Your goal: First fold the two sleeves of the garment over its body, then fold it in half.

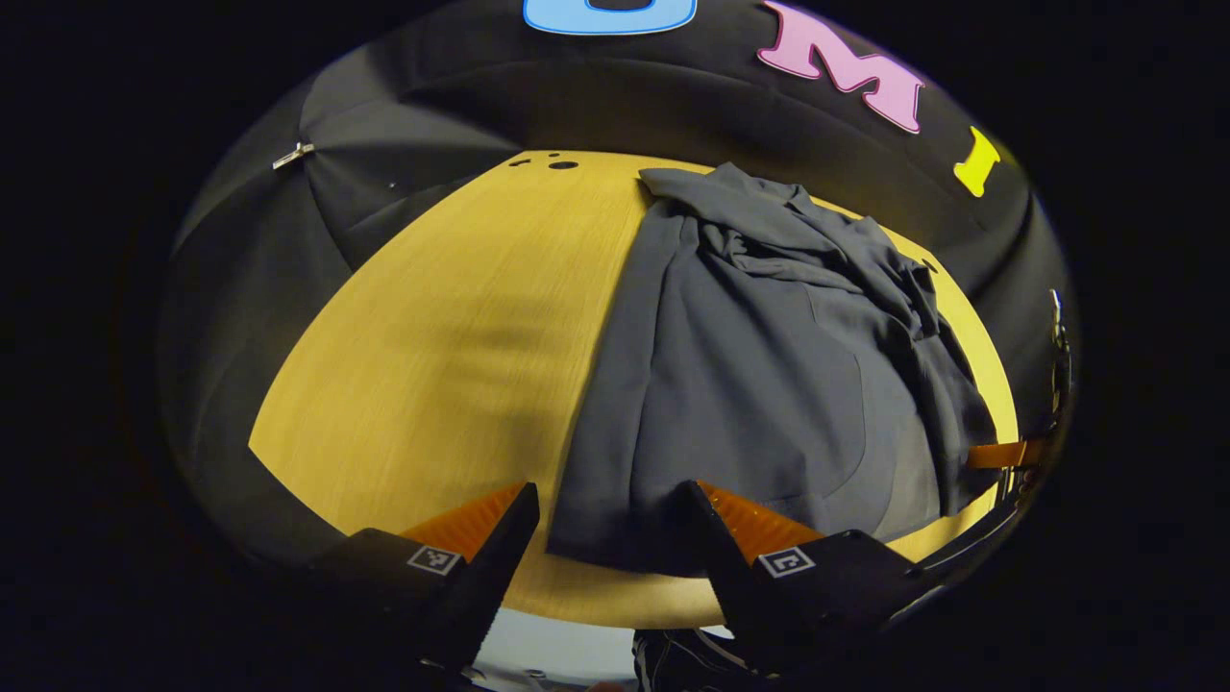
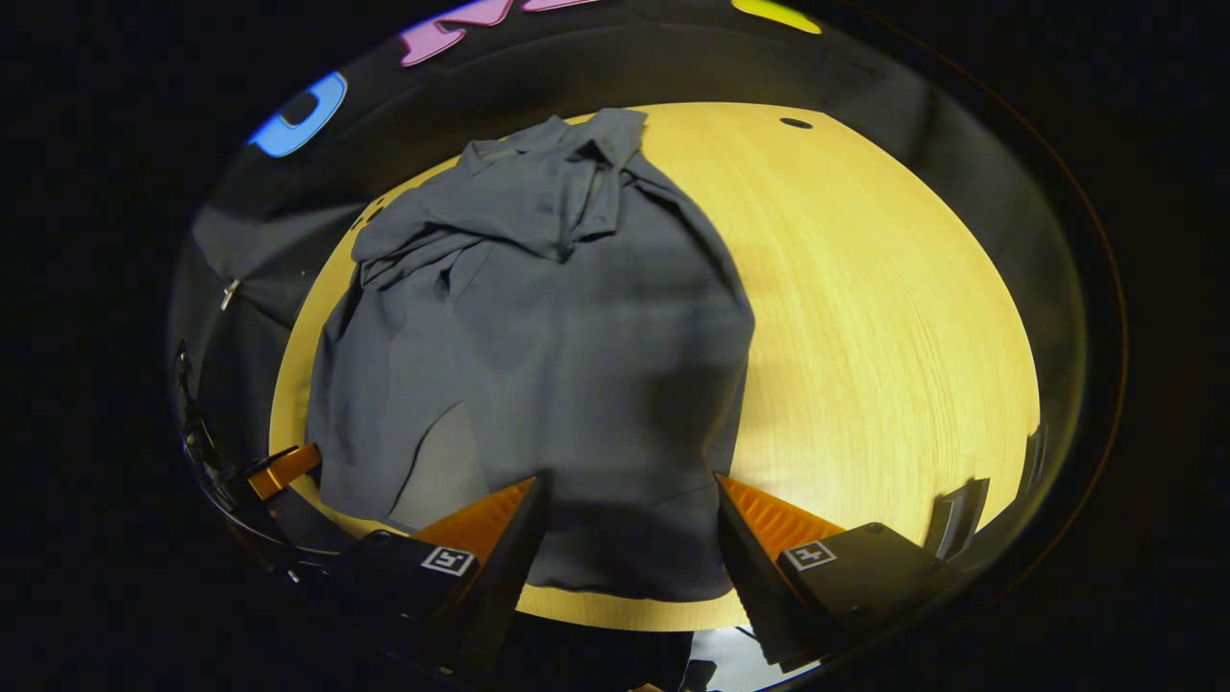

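A dark grey garment point(image 1: 769, 365) lies flat on the yellow wooden table point(image 1: 452, 336), collar at the far end, with rumpled sleeve cloth bunched over its upper body. In the left gripper view my left gripper point(image 1: 605, 500) stands open over the hem's near left corner, its fingers on either side of the cloth edge. The right gripper view shows the same garment point(image 2: 538, 336), and my right gripper point(image 2: 629, 490) is open, straddling the near hem toward its right corner. Neither pair of fingers presses on the cloth. A part of the other gripper point(image 1: 1004, 454) shows at the right edge.
Bare tabletop point(image 2: 865, 317) stretches to the right of the garment, and to its left in the left gripper view. Small round holes point(image 1: 562, 165) mark the table's far edge. A metal clip point(image 1: 293, 154) pins the black wall cloth. The table's front edge runs just below the fingers.
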Demonstrator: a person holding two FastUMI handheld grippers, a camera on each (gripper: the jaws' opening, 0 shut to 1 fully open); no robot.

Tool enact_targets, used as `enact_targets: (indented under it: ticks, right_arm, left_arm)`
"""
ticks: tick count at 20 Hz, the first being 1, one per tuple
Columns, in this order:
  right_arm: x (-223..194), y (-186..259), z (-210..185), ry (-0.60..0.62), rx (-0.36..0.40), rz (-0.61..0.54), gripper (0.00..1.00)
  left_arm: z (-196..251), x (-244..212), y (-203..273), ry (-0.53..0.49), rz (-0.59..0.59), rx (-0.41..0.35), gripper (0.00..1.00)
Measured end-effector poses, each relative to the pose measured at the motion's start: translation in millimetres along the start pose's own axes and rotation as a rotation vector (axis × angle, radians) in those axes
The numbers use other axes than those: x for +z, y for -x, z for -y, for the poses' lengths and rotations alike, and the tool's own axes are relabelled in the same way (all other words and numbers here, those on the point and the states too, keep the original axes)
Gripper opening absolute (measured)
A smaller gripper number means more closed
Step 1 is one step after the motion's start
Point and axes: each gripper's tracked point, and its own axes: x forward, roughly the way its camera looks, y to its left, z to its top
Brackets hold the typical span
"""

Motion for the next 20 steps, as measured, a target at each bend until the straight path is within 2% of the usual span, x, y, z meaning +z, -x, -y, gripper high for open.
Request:
enact_targets:
  ticks: [3, 8, 9, 10, 11, 12, 13, 14, 16, 17, 18, 19, 20]
  right_arm:
    - [-4.0, -4.0, -13.0, 0.061, -0.021, -0.02, 1.0]
    - [-9.5, -11.0, -16.0, 0.169, -0.118, -0.058, 1.0]
    - [-9.7, -12.0, -19.6, 0.179, -0.122, -0.061, 1.0]
    - [-8.9, -11.6, -22.1, 0.183, -0.121, -0.064, 0.97]
    - [-8.9, -12.7, -26.4, 0.185, -0.117, -0.069, 0.93]
    - [-8.9, -13.1, -31.8, 0.186, -0.109, -0.071, 0.8]
    - [-11.3, -16.3, -34.4, 0.193, -0.103, -0.077, 0.72]
    - [-12.0, -14.3, -38.2, 0.204, -0.089, -0.081, 0.63]
    - [-12.5, -16.1, -45.4, 0.223, -0.059, -0.091, 0.49]
    - [-11.3, -17.2, -48.2, 0.233, -0.046, -0.092, 0.31]
    - [-11.6, -17.0, -48.9, 0.24, -0.037, -0.09, 0.23]
    - [-11.5, -16.0, -50.7, 0.254, -0.019, -0.087, 0.17]
    - [-10.5, -20.9, -49.5, 0.254, -0.011, -0.08, 0.13]
  left_arm:
    - [2.9, -8.8, -2.2, -0.043, -0.007, 0.01, 0.97]
    - [13.1, -10.3, -6.2, -0.113, -0.025, 0.019, 0.97]
    - [13.6, -10.4, -6.4, -0.119, -0.027, 0.016, 0.96]
    - [16.0, -9.6, -7.6, -0.124, -0.028, 0.01, 0.87]
    - [19.3, -8.3, -9.8, -0.132, -0.028, 0.003, 0.89]
    - [22.4, -8.5, -9.7, -0.142, -0.03, -0.007, 0.86]
    - [26.0, -8.5, -9.9, -0.152, -0.03, -0.011, 0.82]
    - [29.5, -8.2, -11.7, -0.158, -0.028, -0.015, 0.72]
    - [35.9, -7.9, -12.1, -0.163, -0.03, -0.03, 0.61]
    - [39.6, -6.5, -12.5, -0.168, -0.03, -0.033, 0.54]
    - [42.6, -6.6, -14.1, -0.171, -0.032, -0.039, 0.36]
    - [45.8, -5.2, -14.8, -0.174, -0.029, -0.042, 0.32]
    - [47.8, -4.2, -15.9, -0.171, -0.03, -0.045, 0.19]
